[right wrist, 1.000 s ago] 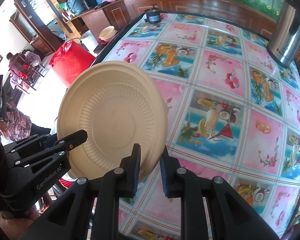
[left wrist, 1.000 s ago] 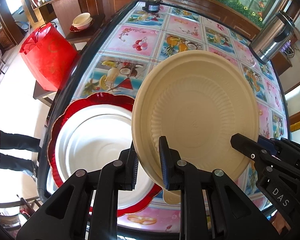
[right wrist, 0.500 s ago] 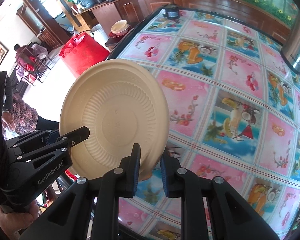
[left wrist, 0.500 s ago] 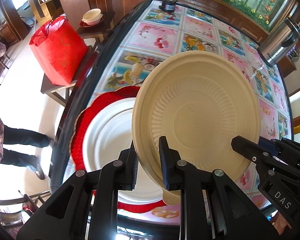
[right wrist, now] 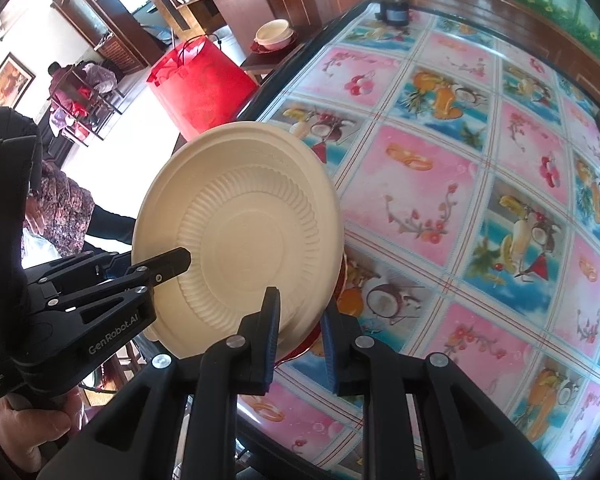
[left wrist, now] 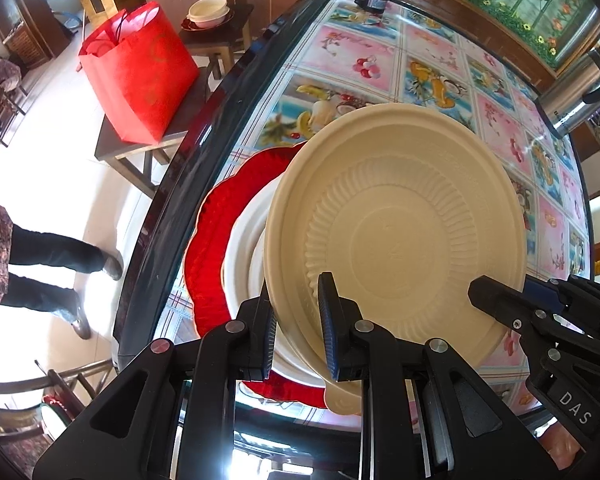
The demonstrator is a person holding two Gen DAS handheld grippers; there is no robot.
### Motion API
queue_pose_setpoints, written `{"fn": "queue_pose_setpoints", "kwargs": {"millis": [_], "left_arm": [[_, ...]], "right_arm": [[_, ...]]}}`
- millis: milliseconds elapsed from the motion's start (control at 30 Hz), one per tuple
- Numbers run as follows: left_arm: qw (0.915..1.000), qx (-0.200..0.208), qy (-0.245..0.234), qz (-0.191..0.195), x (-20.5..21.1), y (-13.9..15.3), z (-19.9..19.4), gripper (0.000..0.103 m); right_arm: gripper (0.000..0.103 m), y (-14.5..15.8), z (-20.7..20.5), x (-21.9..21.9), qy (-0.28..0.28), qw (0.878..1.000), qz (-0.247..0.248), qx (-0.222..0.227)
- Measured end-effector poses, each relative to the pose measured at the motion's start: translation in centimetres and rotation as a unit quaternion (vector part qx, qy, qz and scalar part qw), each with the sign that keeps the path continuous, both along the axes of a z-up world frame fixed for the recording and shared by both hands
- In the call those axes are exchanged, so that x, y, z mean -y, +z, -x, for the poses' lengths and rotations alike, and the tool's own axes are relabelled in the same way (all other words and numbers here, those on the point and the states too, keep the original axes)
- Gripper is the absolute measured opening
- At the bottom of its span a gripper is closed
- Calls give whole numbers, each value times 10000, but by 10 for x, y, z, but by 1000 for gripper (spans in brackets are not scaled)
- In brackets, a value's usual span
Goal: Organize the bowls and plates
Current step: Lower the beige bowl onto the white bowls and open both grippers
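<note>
A beige plate (left wrist: 396, 236), ribbed around its centre, fills the middle of the left wrist view, held tilted in the air above a table (left wrist: 364, 60) covered with fruit-patterned squares. The left gripper (left wrist: 296, 320) at the bottom centre of that view has its jaws nearly closed on the plate's lower rim, one finger on each face. The right gripper (right wrist: 298, 334), at the bottom centre of its own view, likewise pinches the same plate's rim, so both grippers hold one plate between them.

Behind and below the plate, at centre left of the left wrist view, a white plate (left wrist: 244, 248) rests inside a red scalloped plate (left wrist: 212, 240), close to the table's dark edge. A red bag (left wrist: 140, 72) sits on a stool at upper left, and a steel kettle (left wrist: 580, 92) stands at the right edge.

The likely risk is the plate slipping: each grip covers only a narrow strip of rim, and if the two grippers pull apart or twist differently, the light plate may bend or drop. Because the stack sits near the table edge, a careless lowering could also nudge it toward the floor.
</note>
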State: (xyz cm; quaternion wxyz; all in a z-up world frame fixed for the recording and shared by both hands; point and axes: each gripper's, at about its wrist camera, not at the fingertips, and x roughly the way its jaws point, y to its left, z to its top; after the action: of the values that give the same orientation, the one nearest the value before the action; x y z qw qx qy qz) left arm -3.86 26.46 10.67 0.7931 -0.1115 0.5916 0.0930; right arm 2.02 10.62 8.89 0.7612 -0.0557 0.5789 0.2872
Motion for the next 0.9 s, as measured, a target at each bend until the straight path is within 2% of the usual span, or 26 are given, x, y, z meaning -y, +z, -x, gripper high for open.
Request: {"fn": "queue_pose_setpoints", "kwargs": {"millis": [400,900], "left_arm": [[10000,-77,16,8,-8,-13,1,19],[9998,104,88,116,-15,-17,5,19]], "right_arm": [[21,-11,4,-11,64,9998,120,-108],[21,-14,5,-17,97,9998,143,-54]]}}
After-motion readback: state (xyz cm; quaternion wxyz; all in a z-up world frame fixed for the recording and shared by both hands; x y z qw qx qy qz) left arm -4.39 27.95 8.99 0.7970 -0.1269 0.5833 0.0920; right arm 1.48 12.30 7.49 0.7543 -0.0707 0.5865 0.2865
